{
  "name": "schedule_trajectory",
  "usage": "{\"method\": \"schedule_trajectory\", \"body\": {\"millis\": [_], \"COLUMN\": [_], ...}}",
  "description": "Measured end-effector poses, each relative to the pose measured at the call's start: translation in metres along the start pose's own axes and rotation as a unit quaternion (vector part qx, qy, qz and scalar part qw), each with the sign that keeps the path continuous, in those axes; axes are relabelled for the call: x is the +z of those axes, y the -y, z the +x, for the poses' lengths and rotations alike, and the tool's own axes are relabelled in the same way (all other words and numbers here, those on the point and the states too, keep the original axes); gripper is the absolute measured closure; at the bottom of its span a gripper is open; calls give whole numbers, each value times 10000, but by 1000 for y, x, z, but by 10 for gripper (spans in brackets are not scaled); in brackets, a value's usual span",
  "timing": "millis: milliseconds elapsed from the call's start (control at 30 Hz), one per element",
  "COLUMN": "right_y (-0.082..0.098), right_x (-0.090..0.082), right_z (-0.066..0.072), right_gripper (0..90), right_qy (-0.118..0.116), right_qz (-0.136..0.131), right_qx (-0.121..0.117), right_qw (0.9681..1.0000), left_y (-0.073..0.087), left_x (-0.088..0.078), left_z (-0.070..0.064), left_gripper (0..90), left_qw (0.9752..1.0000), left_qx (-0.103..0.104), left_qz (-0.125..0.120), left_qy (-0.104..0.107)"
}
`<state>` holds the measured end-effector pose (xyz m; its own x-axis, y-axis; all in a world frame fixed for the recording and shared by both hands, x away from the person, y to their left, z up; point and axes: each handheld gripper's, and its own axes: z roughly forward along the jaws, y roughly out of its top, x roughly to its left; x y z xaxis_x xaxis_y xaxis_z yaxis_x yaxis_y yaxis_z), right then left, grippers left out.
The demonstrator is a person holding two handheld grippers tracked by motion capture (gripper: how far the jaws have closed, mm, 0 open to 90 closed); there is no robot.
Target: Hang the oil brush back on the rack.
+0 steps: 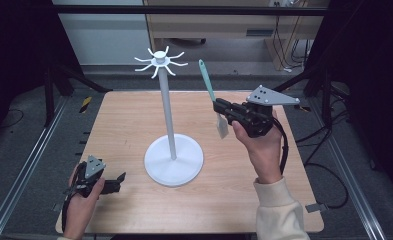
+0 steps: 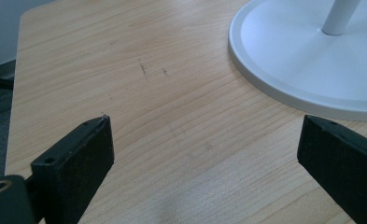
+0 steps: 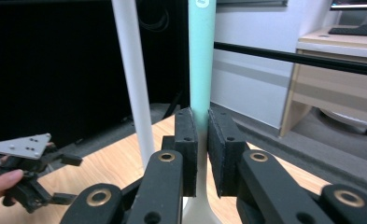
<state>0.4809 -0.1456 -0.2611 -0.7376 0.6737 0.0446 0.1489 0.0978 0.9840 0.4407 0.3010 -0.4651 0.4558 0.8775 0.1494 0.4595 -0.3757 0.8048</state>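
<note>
The right tongs [image 1: 223, 111] clamped the spatula [image 1: 211, 95] mid-handle above the bench's [image 1: 124, 120] right side; the left tongs [image 1: 115, 183] rested wide open, empty, by its near-left corner.

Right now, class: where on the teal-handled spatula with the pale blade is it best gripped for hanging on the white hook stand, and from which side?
Grip the teal-handled spatula low on its slim handle, just above the blade, coming from the right as the right gripper does. That leaves the top end free to reach a hook of the white hook stand.
</note>
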Motion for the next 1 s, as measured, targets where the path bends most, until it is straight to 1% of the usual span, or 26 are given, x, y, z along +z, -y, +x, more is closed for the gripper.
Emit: {"method": "schedule_trajectory", "body": {"millis": [133,333,567,633,867,1000], "right_y": [-3,-5,-7,-8,-10,-12], "right_x": [0,1,1,1,3,4], "right_z": [3,6,8,9,9,11], "right_gripper": [826,825,825,825,825,825], "right_qy": [-145,-237,-311,-338,-404,-441], "right_qz": [-48,-104,-107,-165,-109,-102], "right_qx": [-25,-60,-81,-94,-79,-119], "right_qw": [9999,9996,9994,9992,9991,9989], "left_y": [0,0,0,0,0,0], "left_x": [0,0,0,0,1,0], "left_z": [-1,0,-1,-1,-2,-1], "left_gripper": [34,34,34,34,34,35], "left_qw": [10000,10000,10000,10000,10000,10000], "left_qx": [21,14,16,24,35,42], "left_qz": [13,8,13,27,25,31], "left_qy": [-2,-5,-5,7,25,23]}}
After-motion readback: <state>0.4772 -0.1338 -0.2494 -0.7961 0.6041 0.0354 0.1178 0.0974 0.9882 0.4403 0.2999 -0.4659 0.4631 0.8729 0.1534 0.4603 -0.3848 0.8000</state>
